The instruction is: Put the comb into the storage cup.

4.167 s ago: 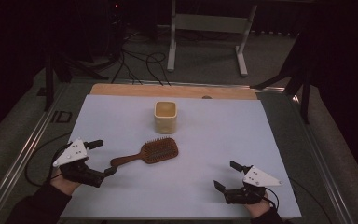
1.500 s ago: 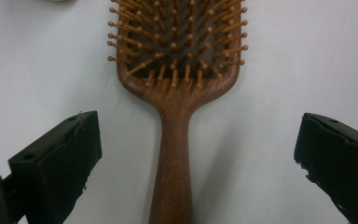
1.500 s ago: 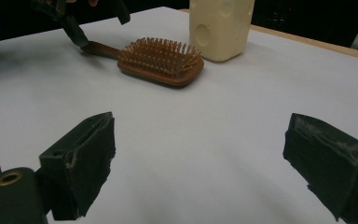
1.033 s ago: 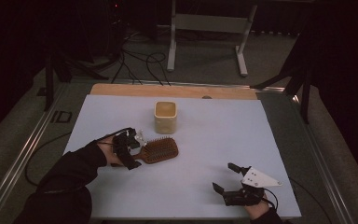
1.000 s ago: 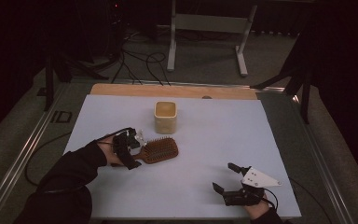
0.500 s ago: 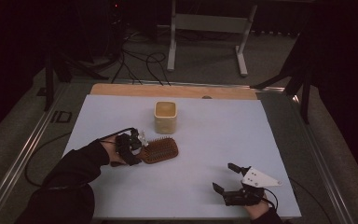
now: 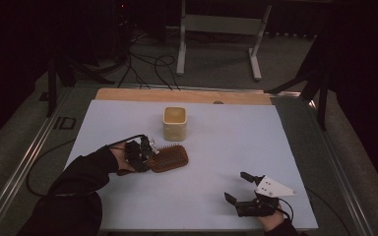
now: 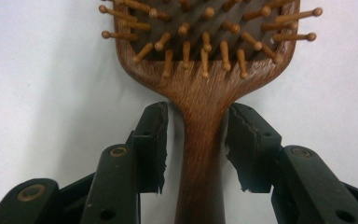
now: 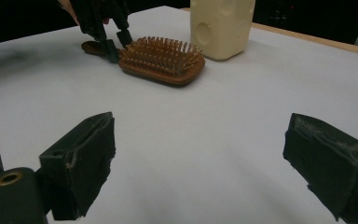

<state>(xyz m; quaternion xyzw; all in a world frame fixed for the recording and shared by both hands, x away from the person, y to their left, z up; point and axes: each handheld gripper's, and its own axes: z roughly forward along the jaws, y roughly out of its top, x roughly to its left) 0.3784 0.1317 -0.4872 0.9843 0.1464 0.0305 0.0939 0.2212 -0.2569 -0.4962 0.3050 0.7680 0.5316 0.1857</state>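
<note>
A big bench (image 7: 285,142) with a white top is seen from above. A strip of bare wood is seen along its far edge. Dark floor and black cables (image 7: 147,64) are seen past the bench, and a pale metal stand (image 7: 221,27) is placed back there too.

A cream cup (image 7: 175,123) is set upright near the middle of the bench, toward the far side. It is seen again at the top of the right gripper view (image 9: 221,25).

A brown wooden hairbrush (image 7: 169,158) is laid flat on the white top, just in front of the cup and a little apart from it. Its pins are pointed up. Each pin is tipped with a small round ball.

The left hand-held gripper (image 7: 140,153) is held at the brush handle, with a dark sleeve (image 7: 78,182) seen behind it. In the left gripper view the handle (image 8: 200,154) is seen between the two black jaws of the left hand-held gripper (image 8: 196,140). A thin gap is left on each side, so the handle is not yet squeezed.

The right hand-held gripper (image 7: 240,187) is rested low at the near right of the bench, well apart from the brush. Its jaws are spread wide, and only white bench top is seen between them (image 9: 196,154).
</note>
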